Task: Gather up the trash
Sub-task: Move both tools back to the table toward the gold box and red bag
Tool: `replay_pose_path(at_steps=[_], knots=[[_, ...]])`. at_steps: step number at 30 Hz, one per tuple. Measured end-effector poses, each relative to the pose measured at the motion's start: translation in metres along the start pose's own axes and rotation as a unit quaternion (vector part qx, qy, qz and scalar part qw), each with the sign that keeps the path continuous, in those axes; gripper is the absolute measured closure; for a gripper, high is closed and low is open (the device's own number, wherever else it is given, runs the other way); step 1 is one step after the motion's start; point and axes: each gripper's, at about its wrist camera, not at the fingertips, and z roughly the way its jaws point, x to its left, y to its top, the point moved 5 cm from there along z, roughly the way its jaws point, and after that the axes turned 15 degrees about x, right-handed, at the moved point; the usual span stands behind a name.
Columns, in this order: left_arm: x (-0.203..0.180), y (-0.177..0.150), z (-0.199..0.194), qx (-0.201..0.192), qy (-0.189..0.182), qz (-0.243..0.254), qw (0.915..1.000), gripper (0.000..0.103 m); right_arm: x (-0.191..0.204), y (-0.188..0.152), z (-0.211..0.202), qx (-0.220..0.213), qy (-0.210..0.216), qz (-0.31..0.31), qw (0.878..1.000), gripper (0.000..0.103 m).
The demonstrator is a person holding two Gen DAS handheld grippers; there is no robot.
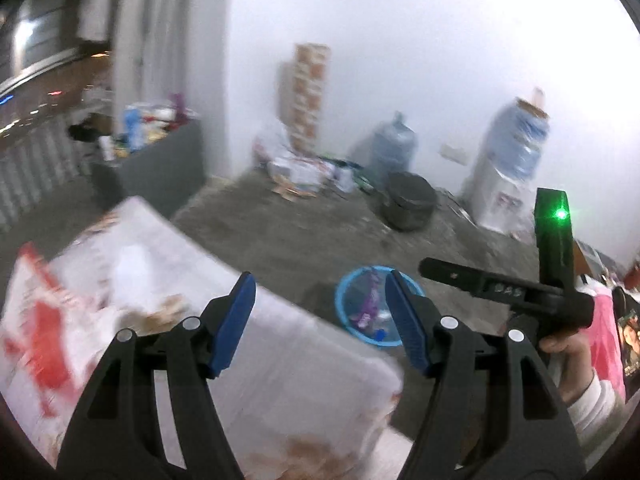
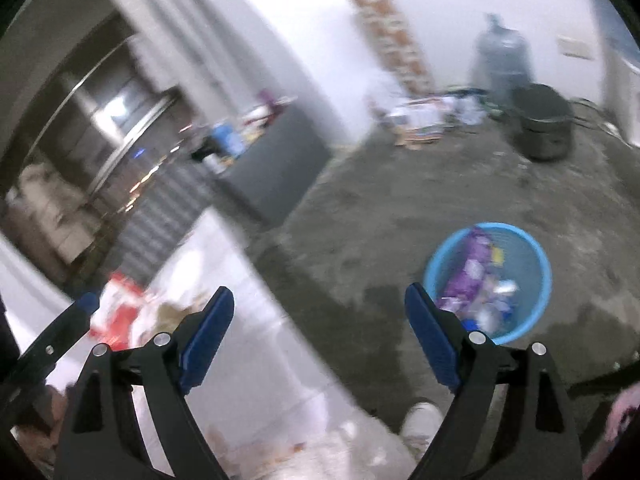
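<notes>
A: Start at the left; what's on that table [image 1: 304, 364]?

B: It has a white cover; there's a red and white wrapper [image 1: 44, 320] lying on it at the left, and some brownish crumbs [image 1: 168, 312] beside that; everything is smeared with blur, so I can't say more about them.

A: And the left claw [image 1: 320, 324]?

B: It hangs over the table edge with its blue pads wide apart; nothing sits between them.

A: Where's the bin?

B: The blue basket [image 2: 536, 256] stands on the grey floor [image 2: 360, 208], off the table's right side; it holds a purple packet [image 2: 468, 268] and other scraps I can't make out; from the left claw's own camera it shows just past its right pad.

A: The right claw [image 2: 320, 336]?

B: Jaws spread wide too, and empty; its left pad is over the table, its right pad over the basket's near rim; a hand [image 1: 568, 352] in a white sleeve grips its black handle.

A: Further right?

B: A dark pot [image 1: 408, 204] on the floor by the wall; a water dispenser [image 1: 508, 164] beyond it.
</notes>
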Motion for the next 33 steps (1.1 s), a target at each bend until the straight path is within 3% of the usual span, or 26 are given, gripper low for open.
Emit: replay_pose_path(at_steps=[4,9,13,21,28,33], knots=[[0.047,-0.031,-0.05,-0.037,0.057,-0.05,0.9965,0.04,0.042,-0.004,0.005,0.015,0.034,-0.049,0.998,0.018],[0.102,-0.076,-0.099,-0.065,0.125,-0.112,0.9836,0.04,0.083,-0.011,0.026,0.049,0.067,-0.084,0.993,0.018],[0.137,-0.099,-0.118,-0.079,0.148,-0.152,0.974,0.04,0.116,-0.015,0.047,0.077,0.076,-0.109,0.988,0.018],[0.197,-0.124,-0.119,-0.085,0.146,-0.208,0.9634,0.04,0.172,-0.022,0.08,0.111,0.081,-0.144,0.98,0.022],[0.221,-0.113,-0.087,-0.079,0.139,-0.206,0.9654,0.049,0.197,-0.03,0.117,0.147,0.073,-0.149,0.975,0.029],[0.233,-0.107,-0.064,-0.067,0.13,-0.205,0.9678,0.05,0.216,-0.035,0.145,0.174,0.069,-0.158,0.97,0.031]])
